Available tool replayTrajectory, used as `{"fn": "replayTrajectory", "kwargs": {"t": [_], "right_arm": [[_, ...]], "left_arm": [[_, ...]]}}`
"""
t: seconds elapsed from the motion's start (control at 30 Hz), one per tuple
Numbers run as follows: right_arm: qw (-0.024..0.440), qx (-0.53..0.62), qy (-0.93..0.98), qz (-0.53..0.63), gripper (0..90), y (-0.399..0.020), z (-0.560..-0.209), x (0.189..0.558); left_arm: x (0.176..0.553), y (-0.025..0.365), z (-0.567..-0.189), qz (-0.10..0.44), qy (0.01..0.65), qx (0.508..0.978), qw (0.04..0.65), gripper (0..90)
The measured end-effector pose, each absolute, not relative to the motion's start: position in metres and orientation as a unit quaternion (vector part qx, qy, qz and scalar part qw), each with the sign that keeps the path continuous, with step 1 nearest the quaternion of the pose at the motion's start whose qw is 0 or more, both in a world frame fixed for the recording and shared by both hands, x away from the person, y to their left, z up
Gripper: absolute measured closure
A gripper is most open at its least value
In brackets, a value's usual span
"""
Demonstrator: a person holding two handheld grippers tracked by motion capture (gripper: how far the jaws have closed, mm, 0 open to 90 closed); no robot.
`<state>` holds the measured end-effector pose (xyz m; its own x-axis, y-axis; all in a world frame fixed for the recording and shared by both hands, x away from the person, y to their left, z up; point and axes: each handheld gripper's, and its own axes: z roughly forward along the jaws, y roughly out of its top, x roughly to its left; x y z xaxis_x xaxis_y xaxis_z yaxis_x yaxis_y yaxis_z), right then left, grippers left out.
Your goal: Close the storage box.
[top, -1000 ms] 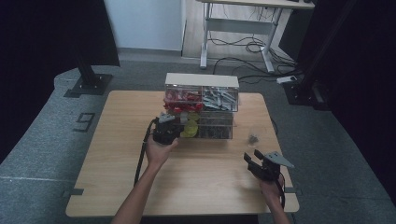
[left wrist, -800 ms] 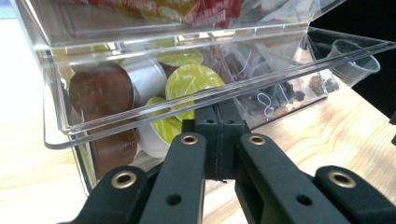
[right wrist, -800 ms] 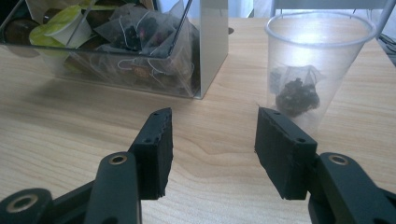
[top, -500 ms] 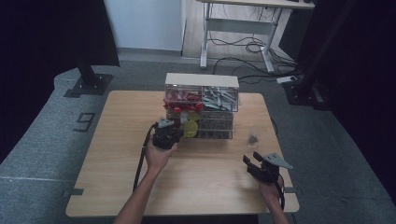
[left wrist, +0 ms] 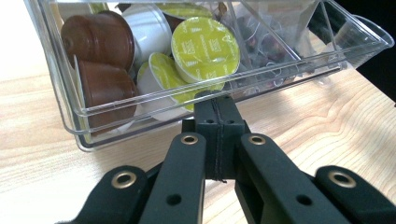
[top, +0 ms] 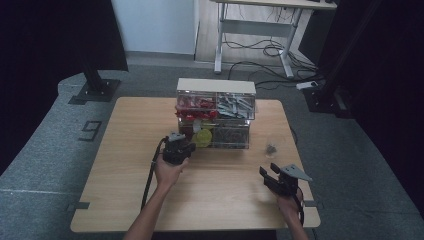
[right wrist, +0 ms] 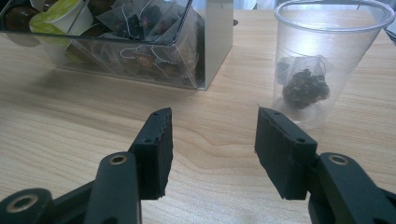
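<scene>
A clear drawer organiser (top: pixel 216 112) stands at the back middle of the wooden table (top: pixel 125 175). Its lower left drawer (left wrist: pixel 70 93) holds brown, white and yellow-green coffee capsules (left wrist: pixel 205 49). My left gripper (left wrist: pixel 218 100) is shut, its tips at the drawer's front rim and apparently pinching it; the same gripper (top: pixel 178 145) sits just in front of the organiser. My right gripper (right wrist: pixel 212 140) stands open above bare wood near the table's front right (top: pixel 267 175). Beyond it is a clear plastic cup (right wrist: pixel 327 60) with a tea bag (right wrist: pixel 306 86) inside.
The neighbouring drawer (right wrist: pixel 140 51) holds several tea bags. The upper drawers hold red items (top: pixel 195 106) and grey items (top: pixel 235 105). The cup (top: pixel 272 146) stands right of the organiser. Beyond the table are a desk frame (top: pixel 255 30) and floor cables.
My left gripper has come slightly toward the person's side, still at the drawer front. My right gripper has shifted a little nearer the front edge.
</scene>
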<state>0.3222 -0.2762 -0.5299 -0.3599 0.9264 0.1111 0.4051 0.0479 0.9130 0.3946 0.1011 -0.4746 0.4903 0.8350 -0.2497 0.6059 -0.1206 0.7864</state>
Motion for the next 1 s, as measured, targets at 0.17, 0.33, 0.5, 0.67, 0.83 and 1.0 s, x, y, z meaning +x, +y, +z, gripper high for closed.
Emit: {"fn": "replayTrajectory", "kwargs": {"t": [0.17,0.33,0.5,0.67,0.83,1.0], "right_arm": [[0.272,0.496,0.672,0.478,46.7,-0.276,-0.53,0.322],[0.272,0.495,0.672,0.478,46.7,-0.276,-0.531,0.322],[0.271,0.496,0.673,0.477,46.7,-0.275,-0.532,0.322],[0.271,0.494,0.674,0.478,46.7,-0.275,-0.532,0.322],[0.269,0.494,0.675,0.477,46.6,-0.274,-0.532,0.322],[0.268,0.494,0.677,0.475,46.4,-0.274,-0.533,0.322]], "left_arm": [[0.395,0.1,-0.48,0.124,0.491,0.739,0.444,90.0],[0.396,0.1,-0.486,0.116,0.494,0.742,0.438,90.0],[0.398,0.1,-0.491,0.109,0.496,0.742,0.438,90.0],[0.397,0.102,-0.492,0.111,0.496,0.738,0.443,90.0],[0.394,0.104,-0.491,0.118,0.494,0.737,0.445,88.2],[0.39,0.105,-0.497,0.13,0.489,0.741,0.442,83.3]]}}
